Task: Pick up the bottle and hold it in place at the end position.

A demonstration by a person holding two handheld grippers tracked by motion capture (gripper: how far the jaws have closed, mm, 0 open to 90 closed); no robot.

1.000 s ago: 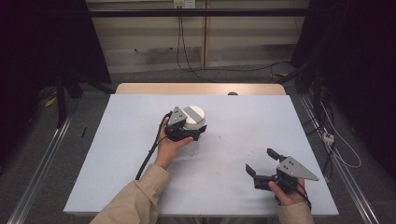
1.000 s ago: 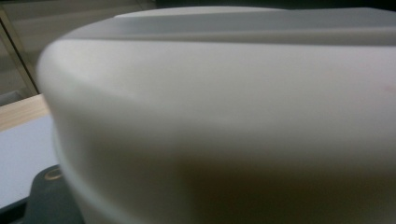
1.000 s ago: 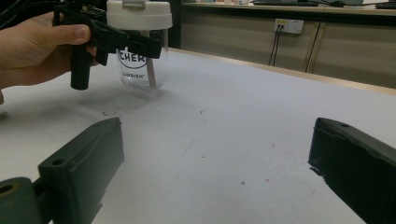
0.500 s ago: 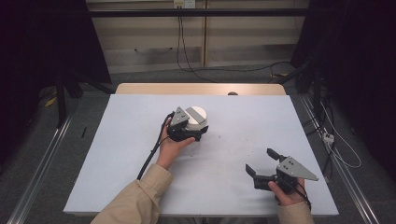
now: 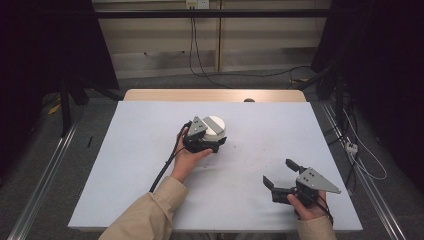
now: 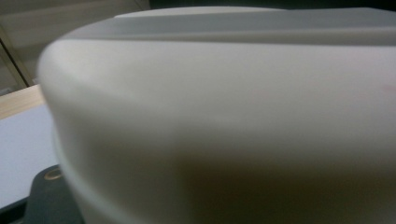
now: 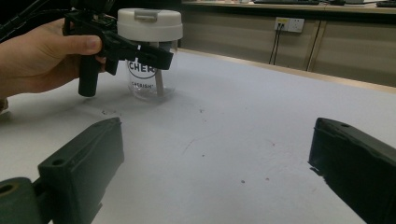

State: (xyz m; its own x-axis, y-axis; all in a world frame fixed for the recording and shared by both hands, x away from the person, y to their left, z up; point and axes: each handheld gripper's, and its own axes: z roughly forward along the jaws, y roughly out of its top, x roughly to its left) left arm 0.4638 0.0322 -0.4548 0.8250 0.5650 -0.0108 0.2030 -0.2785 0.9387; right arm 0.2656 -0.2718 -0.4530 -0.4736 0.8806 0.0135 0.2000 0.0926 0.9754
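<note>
Gripping the jar [image 5: 216, 131] upright at mid-table: left gripper [image 5: 204, 142] clamped on it | right gripper [image 5: 280, 175] jaws wide, empty, well apart toward the near right corner

So up close the right gripper [image 7: 215, 172] has its two black jaws spread wide over bare white table [image 7: 261, 116]. Farther back, a hand [image 7: 42, 56] holds the left gripper [image 7: 140, 53] against a clear jar [image 7: 150, 70] with a white lid [image 7: 149, 23].
</note>
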